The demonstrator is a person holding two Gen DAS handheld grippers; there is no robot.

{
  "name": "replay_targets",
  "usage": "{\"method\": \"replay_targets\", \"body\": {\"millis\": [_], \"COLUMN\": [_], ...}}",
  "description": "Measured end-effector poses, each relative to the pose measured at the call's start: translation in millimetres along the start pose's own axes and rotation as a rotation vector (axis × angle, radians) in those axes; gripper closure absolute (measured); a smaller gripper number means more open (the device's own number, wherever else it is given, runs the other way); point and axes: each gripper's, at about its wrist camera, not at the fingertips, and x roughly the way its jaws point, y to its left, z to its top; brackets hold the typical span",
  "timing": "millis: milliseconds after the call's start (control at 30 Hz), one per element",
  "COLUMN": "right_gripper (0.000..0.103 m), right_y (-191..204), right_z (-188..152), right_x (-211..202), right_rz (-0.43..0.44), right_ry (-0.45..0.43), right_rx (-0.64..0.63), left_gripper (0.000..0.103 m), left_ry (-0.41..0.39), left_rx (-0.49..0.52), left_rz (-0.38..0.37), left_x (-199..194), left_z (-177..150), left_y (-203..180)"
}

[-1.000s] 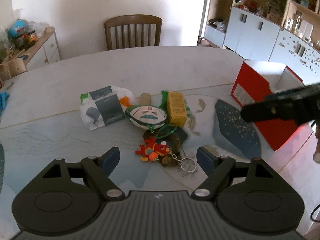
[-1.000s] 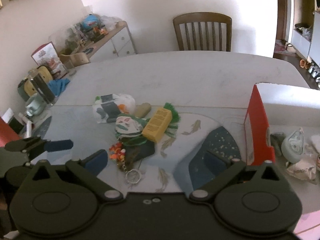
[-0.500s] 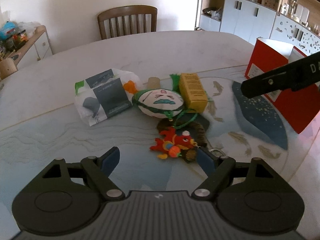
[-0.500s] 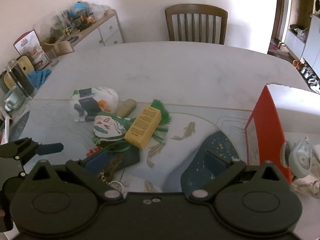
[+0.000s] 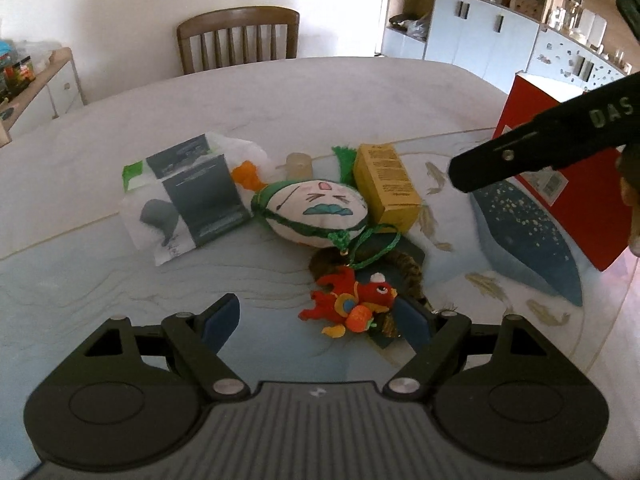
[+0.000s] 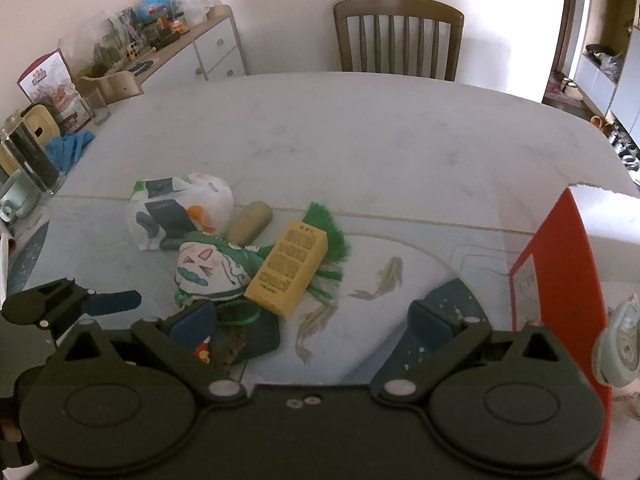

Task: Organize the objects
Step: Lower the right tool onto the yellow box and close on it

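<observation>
At the middle of the left wrist frame, on the pale bench (image 5: 360,92), lies one cluster of small things. Counted, it holds one white plastic packet (image 5: 188,196) with dark grey panels, one egg-shaped white plush (image 5: 316,212) with a drawn squinting face and green cord netting, one yellow carton (image 5: 386,186) printed with text, one tan cylinder (image 5: 298,162) behind the plush, and one red dragon keychain (image 5: 352,304) with orange and yellow trim. The keychain rests on a dark brown furry charm (image 5: 408,272) just below the plush. The carton touches the plush's right side and lies over a green tassel (image 5: 346,156).

One red box (image 5: 560,200) stands at the right edge of the frame, well apart from the cluster; in the right wrist view its open inside shows a pale round item (image 6: 618,346).

The left tool (image 5: 316,318) hangs low at the bottom centre, its fingers spread wide, the right one beside the keychain. The right tool (image 6: 312,322) is likewise spread, gripping nothing, above the cluster's near edge. One wooden chair (image 5: 240,38) stands beyond the bench.
</observation>
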Motion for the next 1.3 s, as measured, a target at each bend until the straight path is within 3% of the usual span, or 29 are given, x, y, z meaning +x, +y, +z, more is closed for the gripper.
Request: {"method": "replay_targets", "body": {"millis": [200,367,567,767,867,1000,1133,1300], "right_gripper": [0.004,0.008,0.019,0.029,0.039,0.065,0.070,0.073], "right_y": [1,4,11,16,16,16,18,15], "right_z": [10,22,27,23,23,24,25,24], "right_x": [15,31,52,63,64,63,61,55], "right_rz": [-0.009,-0.023,-0.049,-0.044,-0.039,-0.006,-0.011,-0.017], "right_ry": [0.010,0.014,0.052,0.083,0.085,0.099,0.095,0.089], "right_rx": [0.001,0.012,0.019,0.029,0.032,0.045,0.039,0.053], "left_gripper": [0.020,0.028,0.041,0.043,0.046,0.049,0.053,0.066], "left_ry": [0.007,0.003,-0.004,0.000,0.001,0.001,0.002,0.009], "left_rx": [0.010,0.011,0.016,0.006,0.008,0.007,0.006,-0.016], "left_rz": [-0.046,-0.052,-0.059,-0.065,-0.069,-0.069,-0.070,-0.074], "left_x": [4,5,2,2,2,3,2,0], "left_z": [-1,-2,-4,-7,-5,-5,-5,-6], "left_y": [-3,-6,-11,-11,-11,-13,-13,-13]}}
